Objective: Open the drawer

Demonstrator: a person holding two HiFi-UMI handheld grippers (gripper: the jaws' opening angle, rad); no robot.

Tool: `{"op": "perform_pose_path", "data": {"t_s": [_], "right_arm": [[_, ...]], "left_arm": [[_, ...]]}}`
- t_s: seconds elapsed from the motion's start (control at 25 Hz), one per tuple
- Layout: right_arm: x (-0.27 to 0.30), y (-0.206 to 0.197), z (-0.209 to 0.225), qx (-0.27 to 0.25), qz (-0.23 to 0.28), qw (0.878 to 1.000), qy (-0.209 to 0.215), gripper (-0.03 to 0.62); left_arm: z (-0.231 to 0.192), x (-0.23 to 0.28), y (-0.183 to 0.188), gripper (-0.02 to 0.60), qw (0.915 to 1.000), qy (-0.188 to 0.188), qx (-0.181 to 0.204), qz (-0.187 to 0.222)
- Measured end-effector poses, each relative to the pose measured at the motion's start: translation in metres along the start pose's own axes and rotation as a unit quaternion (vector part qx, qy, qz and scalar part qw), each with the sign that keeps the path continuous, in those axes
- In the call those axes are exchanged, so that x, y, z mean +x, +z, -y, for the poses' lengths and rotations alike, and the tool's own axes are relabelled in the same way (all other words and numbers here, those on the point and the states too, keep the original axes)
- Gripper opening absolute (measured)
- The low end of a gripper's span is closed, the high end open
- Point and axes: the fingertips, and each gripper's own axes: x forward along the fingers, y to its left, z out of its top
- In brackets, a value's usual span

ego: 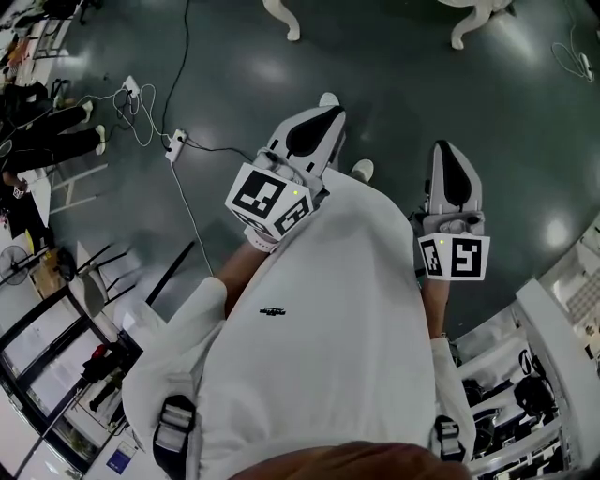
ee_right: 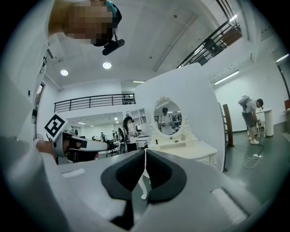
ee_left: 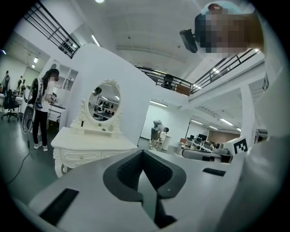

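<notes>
**Head view.** The left gripper and right gripper are held side by side in front of the person's white shirt, both pointing toward 12 o'clock. Bare dark floor lies ahead of both tips. Two curved white legs cross the frame edge at 12 o'clock. A cable with a power strip runs over the floor at 10 o'clock. White shelving closes the 4 o'clock edge, and dark racks close the 8 o'clock edge.

**Left gripper view.** The jaws are clenched – pads meet at the tip, with nothing between them. The dressing table stands at 10 o'clock of the tips, well apart across open floor. Its drawer sits flush in the front, closed. An oval mirror stands on the top, against a white partition. A person stands at the table's 9 o'clock end.

**Right gripper view.** The jaws are clenched and empty. The dressing table lies at 1 o'clock of the tips, not touched, and one of its legs shows just below them. Open floor extends toward 3 o'clock – the cable lies on it.
</notes>
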Motion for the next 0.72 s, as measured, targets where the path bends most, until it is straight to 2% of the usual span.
{"op": "perform_pose_path", "data": {"t_s": [0.24, 0.72], "right_arm": [[0.021, 0.011, 0.01, -0.005, -0.005, 1.0, -0.011, 0.012], [0.089, 0.023, 0.058, 0.002, -0.015, 0.999, -0.053, 0.012]], "left_arm": [[-0.016, 0.023, 0.01, 0.009, 0.9999, -0.006, -0.01, -0.006], [-0.052, 0.113, 0.038, 0.009, 0.9977, -0.058, -0.019, -0.028]]}}
